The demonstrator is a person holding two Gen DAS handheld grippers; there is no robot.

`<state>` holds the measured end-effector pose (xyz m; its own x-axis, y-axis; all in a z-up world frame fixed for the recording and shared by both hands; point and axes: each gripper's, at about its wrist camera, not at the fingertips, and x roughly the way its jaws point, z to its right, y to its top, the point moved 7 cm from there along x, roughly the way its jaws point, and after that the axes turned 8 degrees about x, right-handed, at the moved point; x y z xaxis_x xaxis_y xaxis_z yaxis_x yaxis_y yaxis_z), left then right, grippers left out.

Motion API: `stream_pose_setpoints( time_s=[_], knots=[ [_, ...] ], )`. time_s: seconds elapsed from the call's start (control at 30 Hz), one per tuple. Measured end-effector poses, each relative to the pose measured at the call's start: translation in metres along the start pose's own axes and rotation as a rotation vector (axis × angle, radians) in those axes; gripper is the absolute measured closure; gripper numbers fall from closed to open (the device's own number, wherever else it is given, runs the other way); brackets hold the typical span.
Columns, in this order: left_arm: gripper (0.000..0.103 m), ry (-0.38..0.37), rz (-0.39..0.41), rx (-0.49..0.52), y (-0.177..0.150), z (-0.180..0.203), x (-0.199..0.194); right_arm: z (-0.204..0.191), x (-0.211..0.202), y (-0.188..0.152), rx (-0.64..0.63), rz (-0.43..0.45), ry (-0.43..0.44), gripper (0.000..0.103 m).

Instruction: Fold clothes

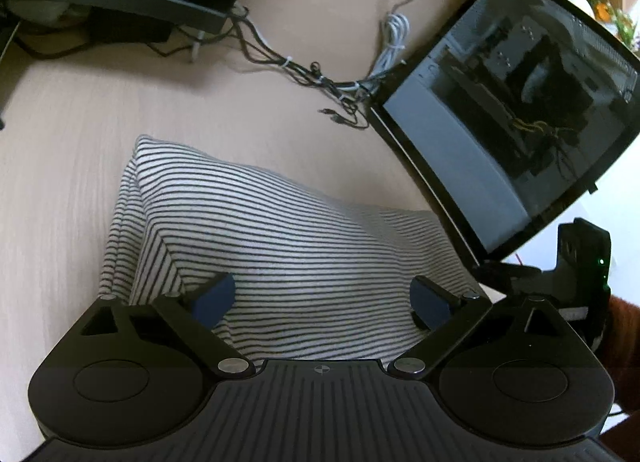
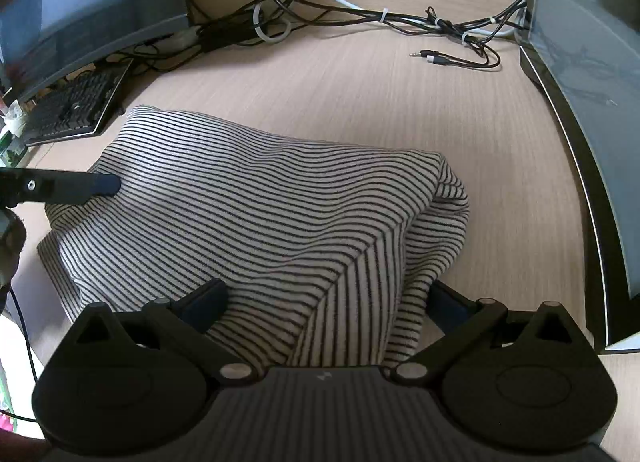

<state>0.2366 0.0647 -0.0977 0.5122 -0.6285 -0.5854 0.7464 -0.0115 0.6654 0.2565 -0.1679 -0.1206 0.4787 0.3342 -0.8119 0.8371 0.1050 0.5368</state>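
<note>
Your left gripper (image 1: 322, 298) tilts down over the striped garment (image 1: 280, 230), jaws spread wide, blue pads clear of the cloth and nothing pinched between them. Your right gripper (image 2: 324, 302) points down more steeply at the same garment's near edge, jaws also spread, a fold of cloth lying loose between them. The garment sits folded in a bundle mid-desk (image 2: 360, 74), between the two monitors, the cables (image 2: 360, 18) along the far edge.

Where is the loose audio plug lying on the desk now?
In the right wrist view, the audio plug lies on the wooden desk at upper right, beyond the striped garment, near the tied cable bundle.
</note>
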Motion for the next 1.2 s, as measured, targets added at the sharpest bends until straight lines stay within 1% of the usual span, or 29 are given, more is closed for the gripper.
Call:
stream_pose_setpoints(
  time_s=[0.07, 0.17, 0.27, 0.43, 0.57, 0.6, 0.7, 0.8, 0.87, 0.97, 1.0, 1.03, 1.1, 1.17, 1.2],
  knots=[
    [0.005, 0.022, -0.003, 0.017, 0.001, 0.002, -0.007, 0.0, 0.0, 0.0, -0.001, 0.002, -0.002, 0.0],
    [0.003, 0.092, 0.018, 0.058, 0.003, 0.004, -0.03, -0.001, 0.0, 0.0, -0.002, 0.008, -0.008, 0.0],
    [0.0, 0.156, 0.047, 0.04, 0.005, -0.003, -0.066, -0.002, 0.001, 0.0, -0.002, 0.01, -0.015, 0.0],
    [0.0, 0.285, 0.031, 0.046, 0.008, -0.013, -0.118, -0.001, 0.0, -0.002, -0.003, 0.034, -0.008, 0.0],
    [0.0, 0.321, 0.001, 0.02, 0.015, -0.017, -0.125, 0.001, -0.001, -0.002, 0.005, 0.045, -0.007, 0.0],
    [0.0, 0.322, -0.008, 0.022, 0.019, -0.016, -0.122, 0.001, -0.002, -0.002, 0.006, 0.045, -0.006, 0.0],
    [0.0, 0.276, -0.019, 0.034, 0.029, -0.004, -0.108, 0.002, -0.002, -0.002, 0.006, 0.041, -0.005, 0.0],
    [0.0, 0.215, -0.031, 0.031, 0.031, 0.01, -0.082, 0.002, -0.001, 0.0, 0.003, 0.028, -0.003, 0.0],
    [0.0, 0.182, -0.049, -0.006, 0.028, 0.014, -0.06, 0.002, -0.001, 0.001, 0.003, 0.016, 0.0, 0.0],
    [0.0, 0.123, -0.091, -0.093, 0.016, 0.018, -0.028, 0.005, -0.001, 0.003, 0.007, -0.006, 0.011, 0.0],
    [0.0, 0.099, -0.111, -0.099, 0.011, 0.018, -0.021, 0.005, -0.002, 0.004, 0.009, -0.014, 0.016, 0.0],
    [0.0, 0.093, -0.128, -0.106, 0.005, 0.018, -0.015, 0.007, -0.003, 0.005, 0.016, -0.018, 0.018, 0.0],
    [0.0, 0.09, -0.157, -0.116, -0.006, 0.013, -0.006, 0.013, -0.013, 0.013, 0.054, 0.005, 0.01, 0.0],
    [0.0, 0.097, -0.164, -0.141, -0.015, 0.005, -0.001, 0.019, -0.033, 0.028, 0.074, 0.086, 0.004, 0.0],
    [0.0, 0.09, -0.153, -0.152, -0.015, 0.003, -0.001, 0.021, -0.041, 0.035, 0.08, 0.121, 0.006, 0.0]
  ],
)
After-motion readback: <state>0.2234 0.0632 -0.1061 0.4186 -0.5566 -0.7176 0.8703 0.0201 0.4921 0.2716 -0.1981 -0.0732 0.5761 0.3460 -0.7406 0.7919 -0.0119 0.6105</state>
